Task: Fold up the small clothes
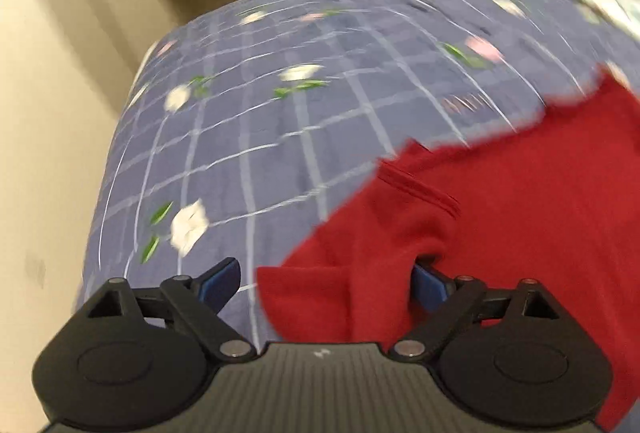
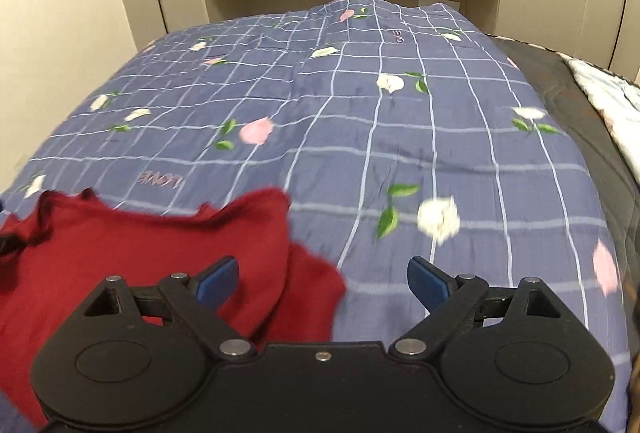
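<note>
On 1 quilt (image 2: 360, 121) lies 1 red garment (image 2: 120, 241), between 2 wide-apart tongs.

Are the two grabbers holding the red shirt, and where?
No, nothing is held. The left gripper and the right gripper both stand open over the red knit garment lying on the blue checked flowered quilt.

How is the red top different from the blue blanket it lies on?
The red top is plain, while the blue blanket has white checks and flowers. The top is small and rumpled; the blanket is big and spread nearly smooth across the bed. Both are soft cloth.
</note>
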### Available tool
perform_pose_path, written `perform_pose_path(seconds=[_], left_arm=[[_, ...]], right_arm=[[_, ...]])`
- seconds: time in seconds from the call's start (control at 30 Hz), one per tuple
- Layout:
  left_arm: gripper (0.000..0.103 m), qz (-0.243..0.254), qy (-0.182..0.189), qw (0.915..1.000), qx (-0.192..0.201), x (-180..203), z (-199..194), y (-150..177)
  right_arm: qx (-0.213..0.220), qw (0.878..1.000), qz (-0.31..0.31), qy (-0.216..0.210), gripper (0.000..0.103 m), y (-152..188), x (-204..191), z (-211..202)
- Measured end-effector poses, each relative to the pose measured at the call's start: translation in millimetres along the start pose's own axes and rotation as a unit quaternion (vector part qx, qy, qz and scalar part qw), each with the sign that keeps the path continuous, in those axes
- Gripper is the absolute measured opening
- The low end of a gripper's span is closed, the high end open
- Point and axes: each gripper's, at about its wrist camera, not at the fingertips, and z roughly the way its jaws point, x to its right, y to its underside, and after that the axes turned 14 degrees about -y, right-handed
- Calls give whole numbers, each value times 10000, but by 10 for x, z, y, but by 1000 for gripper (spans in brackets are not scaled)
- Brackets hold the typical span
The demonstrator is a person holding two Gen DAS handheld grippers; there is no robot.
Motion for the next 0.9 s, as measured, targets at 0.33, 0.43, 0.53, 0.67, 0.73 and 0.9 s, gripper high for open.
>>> perform_pose_path(seconds=[0.33,0.43,0.53,0.67,0.73,0.9], left_arm=[[98,-2886,-86,9525,-969,-1020,198,118],[101,-2667,-87,9610,-726,-900,-25,190],[102,-2056,-74,9781,-298,-596,-345,296],[102,-1206,33,9927,-58,-129,-658,525],[102,-989,112,9950,-123,22,-724,655],[102,-995,-79,9940,-456,140,-689,849]], right_arm=[[153,9955,-37,-932,91,590,-143,-585],[55,9909,-227,-1328,84,725,-233,-655],[-105,9868,-320,-1584,71,813,-300,-649],[-124,9787,-458,-1996,69,897,-335,-696],[-224,9719,-645,-2252,70,928,-356,-722],[-422,9603,-1287,-2440,68,945,-397,-709]])
